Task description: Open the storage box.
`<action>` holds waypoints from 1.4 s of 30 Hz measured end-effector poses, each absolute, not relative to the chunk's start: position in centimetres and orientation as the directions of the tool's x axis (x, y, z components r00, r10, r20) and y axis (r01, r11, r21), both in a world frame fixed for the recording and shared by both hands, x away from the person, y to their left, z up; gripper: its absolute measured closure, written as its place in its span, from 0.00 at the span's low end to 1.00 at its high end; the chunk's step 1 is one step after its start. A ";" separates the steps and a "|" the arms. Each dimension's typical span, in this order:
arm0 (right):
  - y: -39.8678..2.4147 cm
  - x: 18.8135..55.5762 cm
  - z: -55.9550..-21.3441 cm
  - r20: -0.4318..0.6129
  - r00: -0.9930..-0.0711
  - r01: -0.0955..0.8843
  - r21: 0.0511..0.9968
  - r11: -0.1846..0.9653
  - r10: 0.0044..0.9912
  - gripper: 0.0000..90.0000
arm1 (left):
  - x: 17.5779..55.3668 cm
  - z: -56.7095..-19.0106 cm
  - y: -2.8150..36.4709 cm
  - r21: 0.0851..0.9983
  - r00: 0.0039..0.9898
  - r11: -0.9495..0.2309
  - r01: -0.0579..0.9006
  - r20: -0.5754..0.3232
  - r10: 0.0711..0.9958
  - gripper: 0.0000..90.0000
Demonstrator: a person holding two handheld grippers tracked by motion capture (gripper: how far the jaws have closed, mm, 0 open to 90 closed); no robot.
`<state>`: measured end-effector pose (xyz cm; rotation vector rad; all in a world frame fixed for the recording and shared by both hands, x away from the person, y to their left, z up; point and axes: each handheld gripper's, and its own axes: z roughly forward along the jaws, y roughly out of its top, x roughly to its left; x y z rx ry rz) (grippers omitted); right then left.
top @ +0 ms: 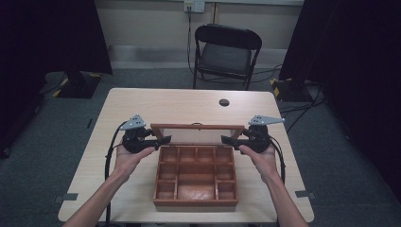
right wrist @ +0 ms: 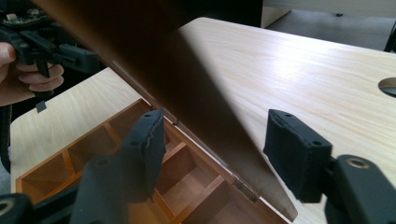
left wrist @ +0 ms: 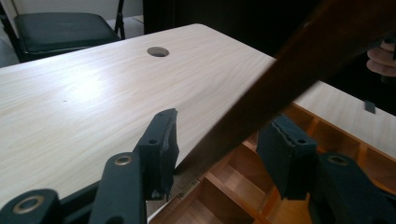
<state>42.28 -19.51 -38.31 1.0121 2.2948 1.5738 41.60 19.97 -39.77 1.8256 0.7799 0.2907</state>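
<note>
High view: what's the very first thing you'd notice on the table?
A wooden box with many small compartments sits in the middle of the pale table, its lid raised. The left gripper and right gripper straddle the lid's two ends with jaws apart. Behind the table stands a black chair.

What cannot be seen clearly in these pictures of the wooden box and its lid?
- Lid: high view shows it edge-on; its faces are not visible.
- Lid in both gripper views: close and blurred, cut by the top edge.
- Left gripper and right gripper: pad contact with the lid unclear.
- Box: far compartments partly hidden by the lid in the gripper views.
</note>
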 end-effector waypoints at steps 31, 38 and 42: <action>-19.1 44.8 -41.0 0.232 -0.734 0.459 0.862 0.215 0.638 0.48 | 43.7 -41.8 20.6 0.889 0.747 -0.213 0.405 -0.187 0.638 0.61; -19.2 45.4 -41.6 0.231 -0.729 0.465 0.858 0.218 0.644 0.52 | 44.1 -42.0 20.5 0.894 0.740 -0.195 0.403 -0.193 0.644 0.62; -19.2 45.6 -41.7 0.233 -0.728 0.465 0.859 0.214 0.645 0.53 | 44.3 -42.2 20.5 0.889 0.731 -0.188 0.418 -0.206 0.650 0.62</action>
